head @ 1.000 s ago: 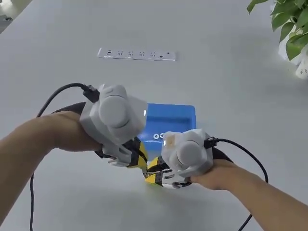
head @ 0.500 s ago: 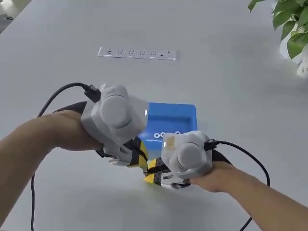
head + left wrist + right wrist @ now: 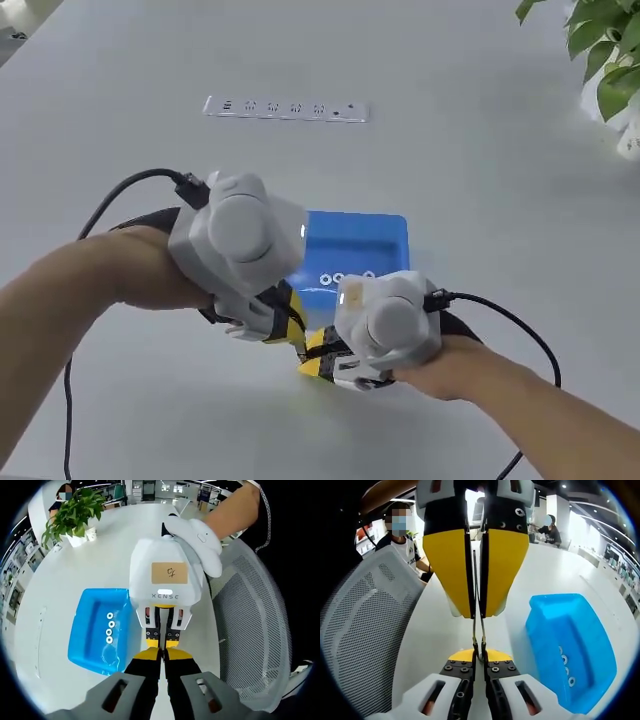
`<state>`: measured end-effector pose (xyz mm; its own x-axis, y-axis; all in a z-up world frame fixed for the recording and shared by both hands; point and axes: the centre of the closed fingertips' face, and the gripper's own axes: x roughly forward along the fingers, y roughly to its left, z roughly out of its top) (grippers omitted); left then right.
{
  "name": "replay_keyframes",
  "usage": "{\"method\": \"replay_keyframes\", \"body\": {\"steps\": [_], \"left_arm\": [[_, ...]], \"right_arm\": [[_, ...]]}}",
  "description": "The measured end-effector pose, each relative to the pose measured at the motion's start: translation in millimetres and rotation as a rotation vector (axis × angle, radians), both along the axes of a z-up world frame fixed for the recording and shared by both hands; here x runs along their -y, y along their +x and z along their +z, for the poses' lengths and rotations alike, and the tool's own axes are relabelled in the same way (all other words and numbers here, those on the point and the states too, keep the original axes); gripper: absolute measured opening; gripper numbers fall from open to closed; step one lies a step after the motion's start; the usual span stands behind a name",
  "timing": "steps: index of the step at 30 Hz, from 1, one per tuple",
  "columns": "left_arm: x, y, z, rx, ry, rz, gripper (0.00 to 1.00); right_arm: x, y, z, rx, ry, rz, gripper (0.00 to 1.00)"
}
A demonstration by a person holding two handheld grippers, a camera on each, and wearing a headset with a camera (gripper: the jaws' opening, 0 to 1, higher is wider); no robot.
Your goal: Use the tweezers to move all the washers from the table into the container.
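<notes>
**Tweezers** [image 3: 476, 632]: a thin steel pair, lying along the line between the two claws, which met tip to tip just in front of the container.
- One end was held by the left claw [image 3: 476, 614], its yellow pads pressed together on the shaft.
- The other end was held by the right claw [image 3: 480, 656], pressed together in the same way.
- Probable reason: a hand-over or a re-seating of the tool, one claw steadying it so the other could take a truer hold. So slim a tool would likely twist if gripped off-line.

**Container** [image 3: 372, 235]: a shallow blue tray, flat on the desk [image 3: 450, 150], just beyond the claws. I judged it was kept near so that each carry stayed short.

**Washers** [image 3: 109, 627]: four small white rings in a row on the container's floor, apart from its walls. Whether any were left on the desk I could not tell.

**Power strip** [image 3: 285, 110]: well beyond the container, with nothing plugged in.

**Potted plant** [image 3: 600, 50]: at the far corner, well apart from the work.
</notes>
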<state>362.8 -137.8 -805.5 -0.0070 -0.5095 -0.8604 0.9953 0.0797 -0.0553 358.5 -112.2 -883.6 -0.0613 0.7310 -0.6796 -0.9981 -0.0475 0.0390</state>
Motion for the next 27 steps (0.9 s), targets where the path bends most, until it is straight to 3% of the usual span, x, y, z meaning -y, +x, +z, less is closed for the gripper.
{"method": "replay_keyframes", "body": {"steps": [11,27], "left_arm": [[1.3,-0.6,1.0,0.0,-0.002,-0.002,0.06],[-0.4,0.6,20.5,0.011,-0.016,0.01,0.06]], "right_arm": [[1.0,-1.4,1.7,0.003,0.004,0.003,0.07],[-2.4,1.2,20.6,0.028,0.013,0.024,0.07]]}}
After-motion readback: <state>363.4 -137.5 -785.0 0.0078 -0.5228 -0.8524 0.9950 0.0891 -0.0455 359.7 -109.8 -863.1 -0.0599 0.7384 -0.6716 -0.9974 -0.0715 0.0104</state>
